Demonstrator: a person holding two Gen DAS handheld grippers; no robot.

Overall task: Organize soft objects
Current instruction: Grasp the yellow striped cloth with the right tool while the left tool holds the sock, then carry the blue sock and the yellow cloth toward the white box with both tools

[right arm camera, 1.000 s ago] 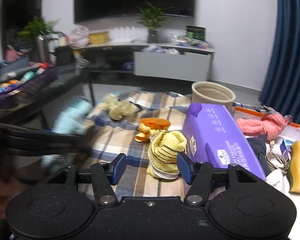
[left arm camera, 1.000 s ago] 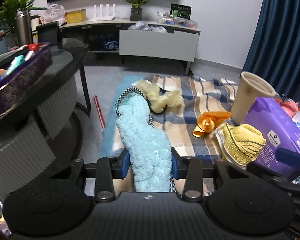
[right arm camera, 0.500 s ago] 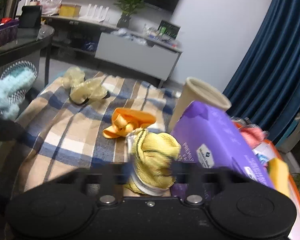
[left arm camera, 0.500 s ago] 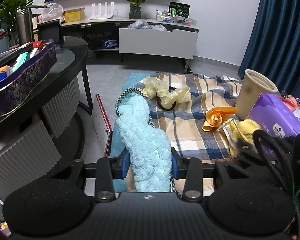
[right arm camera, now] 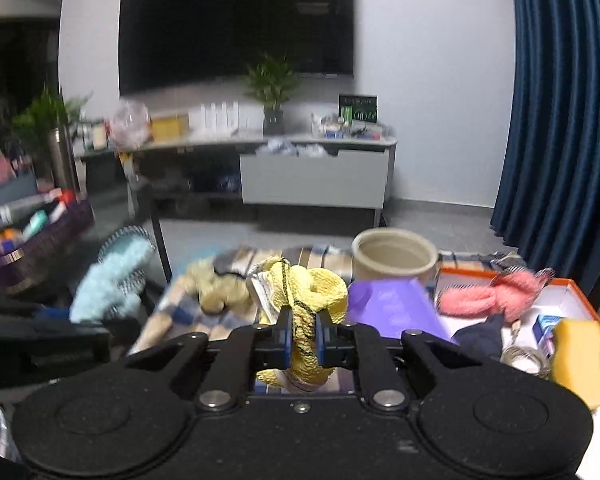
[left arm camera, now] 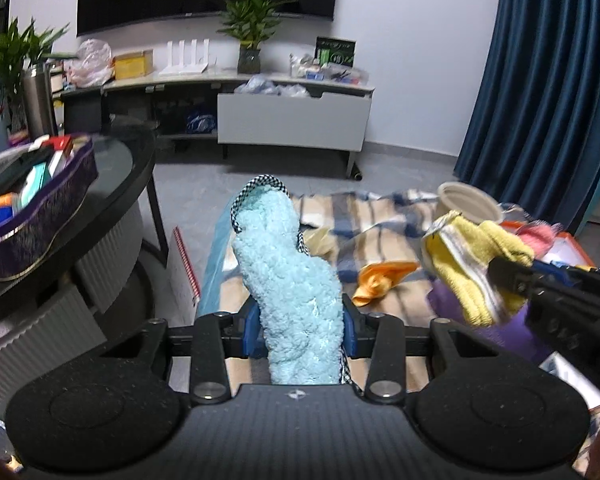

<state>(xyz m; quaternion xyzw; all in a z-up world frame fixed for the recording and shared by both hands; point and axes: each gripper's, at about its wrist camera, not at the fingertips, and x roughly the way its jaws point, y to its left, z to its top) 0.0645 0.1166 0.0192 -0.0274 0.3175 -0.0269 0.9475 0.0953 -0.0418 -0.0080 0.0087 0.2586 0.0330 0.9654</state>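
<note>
My left gripper (left arm camera: 298,330) is shut on a fluffy light-blue mitt (left arm camera: 288,276) with checkered trim, held up above the plaid blanket (left arm camera: 364,224). My right gripper (right arm camera: 303,338) is shut on a yellow knitted cloth (right arm camera: 308,292) and holds it in the air; this cloth also shows in the left wrist view (left arm camera: 474,256), to the right of the mitt. An orange cloth (left arm camera: 380,278) and a pale yellow soft piece (right arm camera: 216,290) lie on the blanket. A pink fluffy item (right arm camera: 488,294) lies on the rim of the orange-edged box (right arm camera: 584,304).
A beige cup (right arm camera: 392,256) stands at the blanket's far right beside a purple tissue pack (right arm camera: 392,308). The box holds a yellow sponge (right arm camera: 578,360), a dark cloth and a cable. A black round table (left arm camera: 116,200) with a purple tray (left arm camera: 40,216) stands left. A TV cabinet (left arm camera: 292,120) is beyond.
My right gripper has shut on the yellow cloth and lifted it off the blanket. My left gripper, still holding the blue mitt, has risen and tilted up.
</note>
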